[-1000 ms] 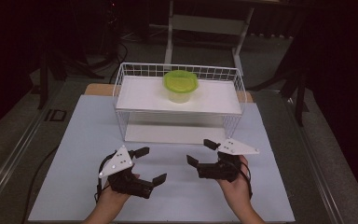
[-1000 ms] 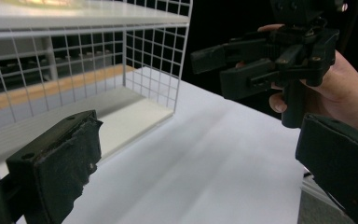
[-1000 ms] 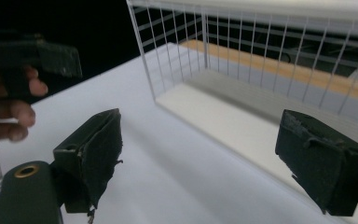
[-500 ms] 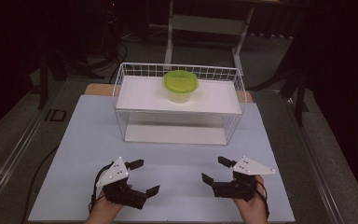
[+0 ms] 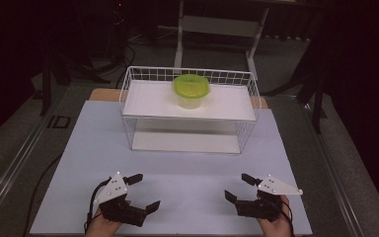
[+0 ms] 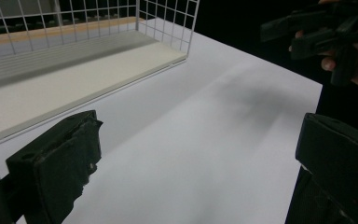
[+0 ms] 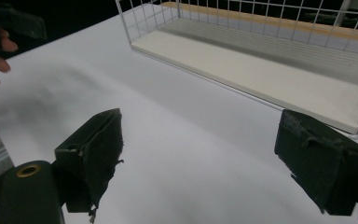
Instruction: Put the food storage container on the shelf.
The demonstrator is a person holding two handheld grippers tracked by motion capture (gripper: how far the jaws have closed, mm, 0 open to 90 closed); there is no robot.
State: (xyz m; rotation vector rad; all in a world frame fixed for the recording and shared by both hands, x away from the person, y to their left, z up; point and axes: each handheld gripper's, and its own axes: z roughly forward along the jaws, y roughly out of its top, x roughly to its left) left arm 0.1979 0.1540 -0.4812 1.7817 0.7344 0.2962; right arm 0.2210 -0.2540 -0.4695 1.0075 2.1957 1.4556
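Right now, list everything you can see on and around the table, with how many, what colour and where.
container: one, clear tub with a lime green lid, on the top shelf of the rack, toward the back middle
wire rack: one, white, two white shelf boards, at the far half of the table
table: one, pale white-lavender top with a wooden edge showing behind the rack
floor rail: one, grey metal, on the floor along the table's left side
stand: one, light grey frame, on the dark floor behind the table
left gripper: one, black with a grey plate, near left edge of the table, jaws open, holding nothing
right gripper: one, black with a grey plate, near right edge, jaws open, holding nothing
hands: two, at the bottom edge, one holding each gripper
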